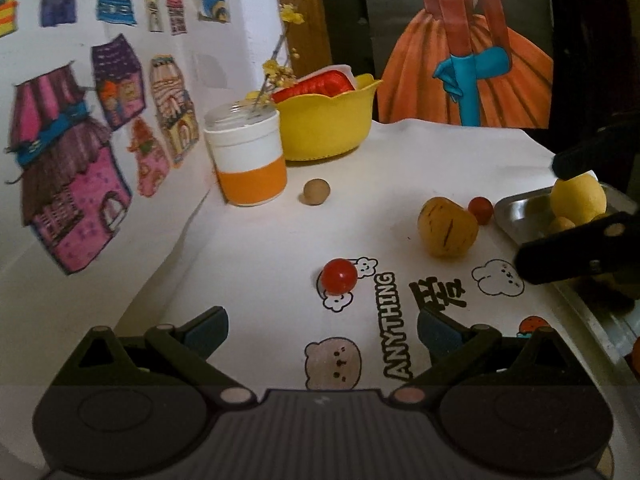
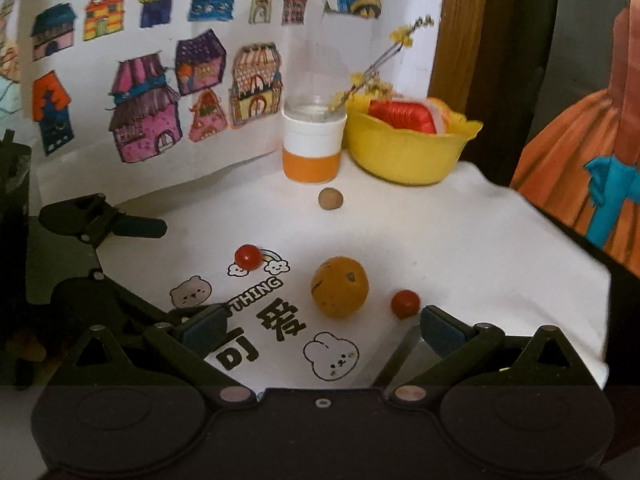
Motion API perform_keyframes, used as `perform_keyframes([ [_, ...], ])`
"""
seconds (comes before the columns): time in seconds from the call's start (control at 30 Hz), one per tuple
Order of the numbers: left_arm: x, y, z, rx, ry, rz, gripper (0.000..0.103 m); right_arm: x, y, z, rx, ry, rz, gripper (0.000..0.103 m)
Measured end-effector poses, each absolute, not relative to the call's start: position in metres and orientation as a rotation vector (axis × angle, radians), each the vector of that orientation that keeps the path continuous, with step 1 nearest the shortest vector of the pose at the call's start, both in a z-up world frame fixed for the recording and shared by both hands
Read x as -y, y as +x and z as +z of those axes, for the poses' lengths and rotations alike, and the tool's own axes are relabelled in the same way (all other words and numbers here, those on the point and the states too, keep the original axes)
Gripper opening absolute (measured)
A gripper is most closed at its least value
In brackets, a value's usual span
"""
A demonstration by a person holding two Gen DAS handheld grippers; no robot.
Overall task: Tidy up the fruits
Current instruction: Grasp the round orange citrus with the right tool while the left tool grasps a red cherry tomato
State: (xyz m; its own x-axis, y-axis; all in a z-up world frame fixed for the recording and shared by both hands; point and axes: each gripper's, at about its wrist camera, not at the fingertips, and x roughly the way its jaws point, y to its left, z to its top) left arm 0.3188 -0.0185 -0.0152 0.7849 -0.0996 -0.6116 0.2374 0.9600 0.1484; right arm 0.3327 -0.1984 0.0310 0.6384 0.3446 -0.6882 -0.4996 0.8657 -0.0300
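While both grippers hang over the white printed cloth, the stock on the surface reads as follows.

Left gripper [image 1: 322,330]: fingers spread wide, nothing between them, low over the cloth's printed bear and lettering.

Right gripper [image 2: 322,326]: fingers released in its own view, nothing gripped. Seen from the left wrist, its dark fingers [image 1: 580,250] stand either side of the yellow fruit at the tray; whether they touch it cannot be told.

Metal tray [image 1: 516,210]: at the right edge of the surface, holding a large round yellow fruit [image 1: 578,198] and a smaller yellow piece [image 1: 562,225] beside it.

Striped yellow fruit [image 1: 447,227]: on the cloth just left of the tray, loose.

Small red fruit, far [image 1: 481,209]: between the striped fruit and the tray's rim, just beside both.

Small red fruit, near [image 1: 339,277]: alone on the cloud print, ahead of the left gripper's fingers, well apart from the tray.

Brown ball [image 1: 316,191]: small, on bare cloth near the jar.

Jar [image 1: 250,156]: white with an orange band, clear top, upright at the back left; dried yellow sprigs [image 1: 276,72] rise from it.

Yellow bowl [image 1: 328,128]: scalloped rim, just right of the jar, holding a red ribbed item [image 1: 324,84].

Backdrop: paper sheet of coloured house drawings [image 1: 76,184] along the left; picture of an orange skirt [image 1: 468,64] behind.
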Motion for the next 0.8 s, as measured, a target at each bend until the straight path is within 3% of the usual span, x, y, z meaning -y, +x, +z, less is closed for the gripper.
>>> perform_keyframes([
  [0.23, 0.016, 0.333, -0.016, -0.648, 0.194, -0.2, 0.102, 0.2, 0.369, 0.017, -0.816, -0.078, 0.504, 0.102],
  [0.33, 0.016, 0.337, -0.017, -0.652, 0.184, -0.195, 0.101, 0.203, 0.383, 0.012, -0.84, -0.012, 0.517, 0.096],
  [0.8, 0.022, 0.355, -0.018, -0.661, 0.169, -0.208, 0.074, 0.203, 0.416, -0.01, -0.923, 0.059, 0.49, 0.069],
])
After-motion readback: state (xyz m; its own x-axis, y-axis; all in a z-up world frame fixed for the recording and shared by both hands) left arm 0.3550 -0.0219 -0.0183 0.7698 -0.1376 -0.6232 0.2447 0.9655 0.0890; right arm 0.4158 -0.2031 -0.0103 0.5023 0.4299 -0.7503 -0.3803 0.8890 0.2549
